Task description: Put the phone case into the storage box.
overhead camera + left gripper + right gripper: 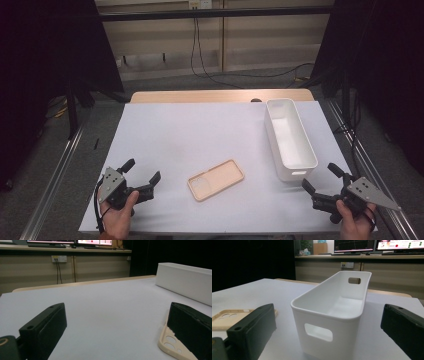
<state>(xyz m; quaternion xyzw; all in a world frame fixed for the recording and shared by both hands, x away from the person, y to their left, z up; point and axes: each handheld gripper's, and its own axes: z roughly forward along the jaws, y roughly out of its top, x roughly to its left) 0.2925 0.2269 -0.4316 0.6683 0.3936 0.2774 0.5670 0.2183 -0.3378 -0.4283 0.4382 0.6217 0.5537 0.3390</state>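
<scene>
A beige phone case [216,179] lies flat, hollow side up, near the front middle of the white table cover [200,130]. A long white bin [290,138] with cut-out handles stands empty at the right. My left gripper [142,172] rests at the front left, held in a hand, its jaws wide apart with nothing between them. In the left gripper view the phone case [171,341] peeks out beside the right jaw. My right gripper [322,178] sits at the front right, open and empty, pointing at the bin [332,312]; the phone case [227,318] lies to its left.
A wooden table edge [220,95] shows beyond the cover. Metal rails [55,170] run along both sides of the table. Dark curtains hang at left and right, and cables drop down the back wall [197,45].
</scene>
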